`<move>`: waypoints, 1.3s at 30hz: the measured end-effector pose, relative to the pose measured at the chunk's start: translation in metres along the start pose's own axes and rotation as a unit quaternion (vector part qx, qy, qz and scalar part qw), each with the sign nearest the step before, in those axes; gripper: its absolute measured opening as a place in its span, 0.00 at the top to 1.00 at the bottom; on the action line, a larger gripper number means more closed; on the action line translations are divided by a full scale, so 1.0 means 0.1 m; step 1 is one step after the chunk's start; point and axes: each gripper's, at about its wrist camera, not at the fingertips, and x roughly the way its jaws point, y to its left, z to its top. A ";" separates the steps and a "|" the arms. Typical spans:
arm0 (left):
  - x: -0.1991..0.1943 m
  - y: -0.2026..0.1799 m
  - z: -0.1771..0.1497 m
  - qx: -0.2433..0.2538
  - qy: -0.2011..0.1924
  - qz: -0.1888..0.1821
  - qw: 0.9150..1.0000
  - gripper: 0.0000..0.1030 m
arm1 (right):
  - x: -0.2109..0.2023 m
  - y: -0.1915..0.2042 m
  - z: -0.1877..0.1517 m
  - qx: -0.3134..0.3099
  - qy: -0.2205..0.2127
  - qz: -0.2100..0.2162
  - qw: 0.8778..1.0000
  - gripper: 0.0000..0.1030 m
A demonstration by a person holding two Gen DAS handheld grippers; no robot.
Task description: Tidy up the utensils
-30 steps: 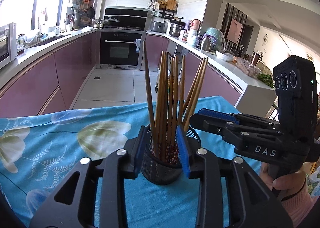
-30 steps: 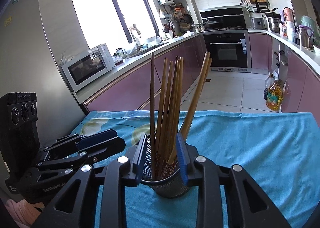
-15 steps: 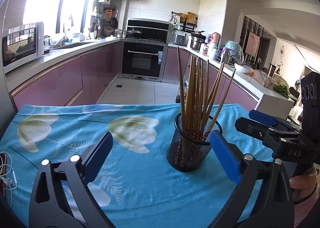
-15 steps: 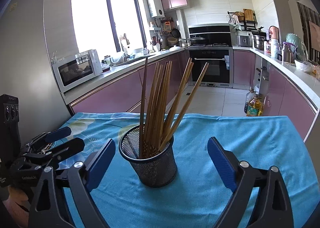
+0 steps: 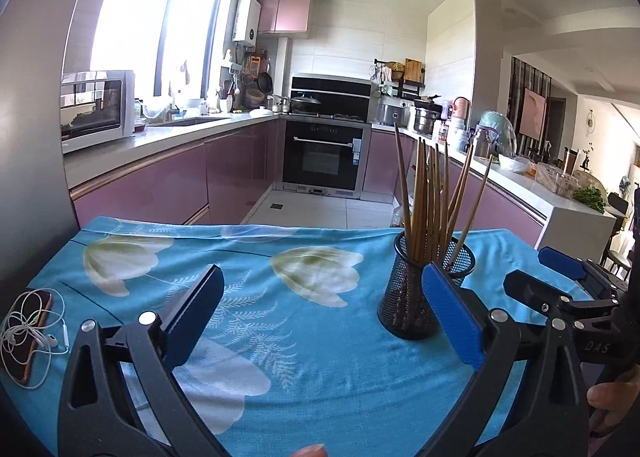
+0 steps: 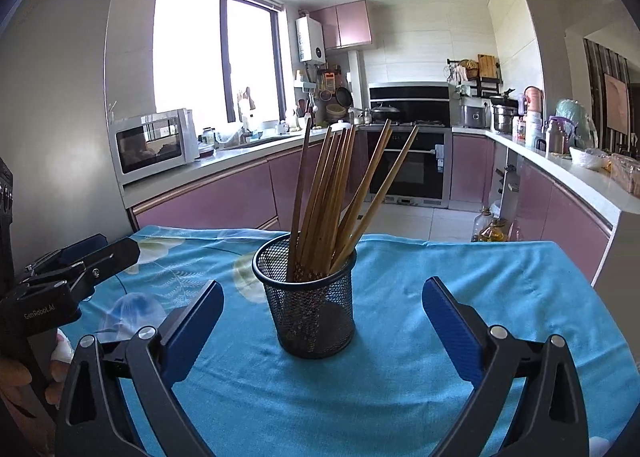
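A black mesh cup (image 6: 316,317) holding several wooden chopsticks (image 6: 336,185) stands upright on the blue flowered tablecloth (image 6: 480,277). My right gripper (image 6: 323,289) faces it with its jaws still opening. The cup sits in the wide gap just beyond the blue pads and neither pad touches it. My left gripper (image 5: 320,277) stands open over bare cloth, with nothing between its fingers. From that side the mesh cup (image 5: 408,309) and its chopsticks (image 5: 428,197) stand behind the right finger. Each gripper shows in the other's view: the right gripper (image 5: 536,275) and the left gripper (image 6: 116,249).
A phone with tangled white earphones (image 5: 28,333) lies at the table's left edge. A hand (image 5: 612,397) holds the right gripper's handle. Beyond the table's far edge are the kitchen floor, purple cabinets, an oven and a microwave (image 6: 154,145).
Both grippers were shut on the mesh cup from opposite sides. They have let go, opened wide and drawn back, the left one swinging left. The cup stands free.
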 end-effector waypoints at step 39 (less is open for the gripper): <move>-0.28 -0.02 -0.13 0.007 -0.067 0.017 0.998 0.05 | -0.23 0.19 -0.13 -0.014 -0.074 -0.027 0.997 0.07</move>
